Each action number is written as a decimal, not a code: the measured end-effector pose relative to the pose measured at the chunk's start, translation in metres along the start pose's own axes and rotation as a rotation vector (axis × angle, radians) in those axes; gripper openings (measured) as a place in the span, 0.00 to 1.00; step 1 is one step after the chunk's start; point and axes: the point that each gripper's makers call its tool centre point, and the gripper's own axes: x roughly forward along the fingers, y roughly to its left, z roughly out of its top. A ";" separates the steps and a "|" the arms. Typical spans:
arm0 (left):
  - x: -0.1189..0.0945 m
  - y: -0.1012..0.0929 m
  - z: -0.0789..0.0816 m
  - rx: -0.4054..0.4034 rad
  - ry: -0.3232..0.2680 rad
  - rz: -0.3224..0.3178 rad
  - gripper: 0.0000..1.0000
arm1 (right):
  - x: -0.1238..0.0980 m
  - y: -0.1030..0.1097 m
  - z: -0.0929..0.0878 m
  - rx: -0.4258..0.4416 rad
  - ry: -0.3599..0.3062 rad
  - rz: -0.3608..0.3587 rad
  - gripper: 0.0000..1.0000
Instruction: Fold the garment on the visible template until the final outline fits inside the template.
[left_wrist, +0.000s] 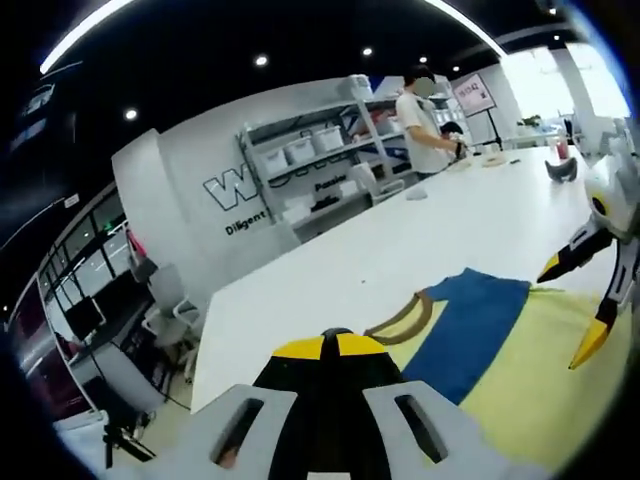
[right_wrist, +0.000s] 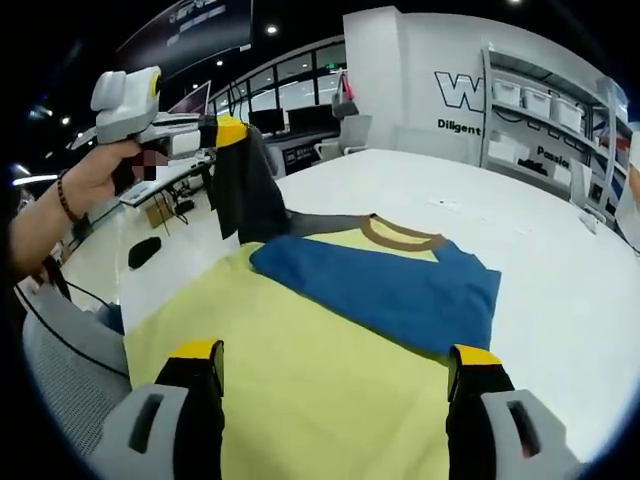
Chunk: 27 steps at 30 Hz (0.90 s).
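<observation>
The garment (right_wrist: 330, 340), yellow with a blue folded-over panel and a brown collar, lies flat on the white bench (right_wrist: 520, 230), close to its near edge. The left claw (right_wrist: 232, 131) is closed on a dark sleeve (right_wrist: 245, 190) of the garment, lifting it off the bench beside the collar; a hand (right_wrist: 85, 180) holds that tool. The right claw (right_wrist: 335, 365) hangs open above the yellow body, jaws spread wide, the blue panel just ahead. A person (left_wrist: 425, 120) stands at the far end of the bench near shelves (left_wrist: 320, 150).
</observation>
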 end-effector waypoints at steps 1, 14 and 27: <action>0.004 -0.007 0.000 0.009 0.006 -0.019 0.00 | 0.000 0.000 0.000 0.001 0.000 -0.001 0.91; 0.045 -0.062 -0.017 0.064 0.071 -0.124 0.00 | 0.001 -0.001 -0.004 0.002 0.013 -0.002 0.91; 0.081 -0.104 -0.034 0.129 0.156 -0.220 0.00 | 0.000 -0.007 -0.011 0.013 0.033 -0.011 0.91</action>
